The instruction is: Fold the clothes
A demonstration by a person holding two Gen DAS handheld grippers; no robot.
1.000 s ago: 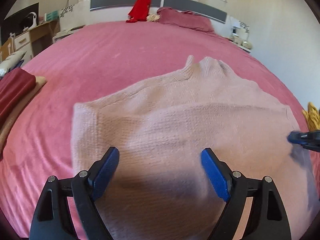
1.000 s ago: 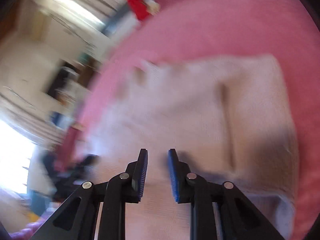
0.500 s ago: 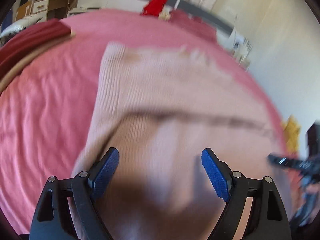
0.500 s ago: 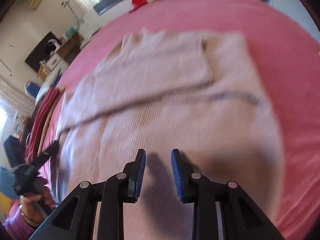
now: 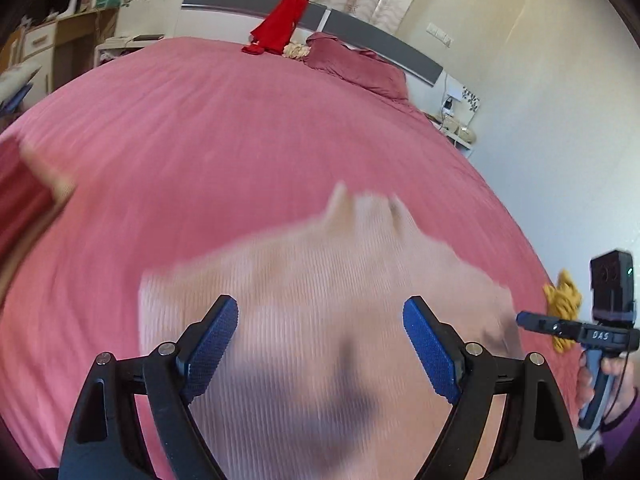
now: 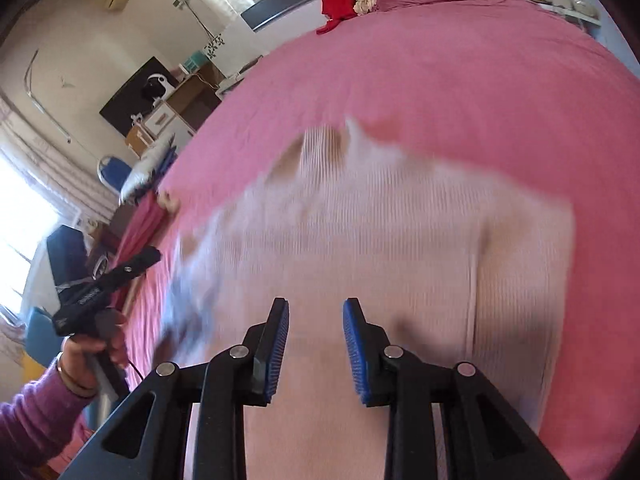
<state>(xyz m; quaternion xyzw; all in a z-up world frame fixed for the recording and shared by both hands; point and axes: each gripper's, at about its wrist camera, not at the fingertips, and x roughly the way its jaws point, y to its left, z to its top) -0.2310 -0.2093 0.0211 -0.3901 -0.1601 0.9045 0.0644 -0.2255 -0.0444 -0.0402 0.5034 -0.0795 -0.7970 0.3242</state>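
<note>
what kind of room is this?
A bedroom, most likely: a wide bed with a headboard and pillow, plus a nightstand beside it. A sweater lies on the bed.

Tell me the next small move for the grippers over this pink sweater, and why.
Probably lower the left gripper onto the near edge of the pink sweater and close on it. Both grippers are open and empty above the sweater, which lies flat on the pink bedspread; the right gripper could then take the same edge.
</note>
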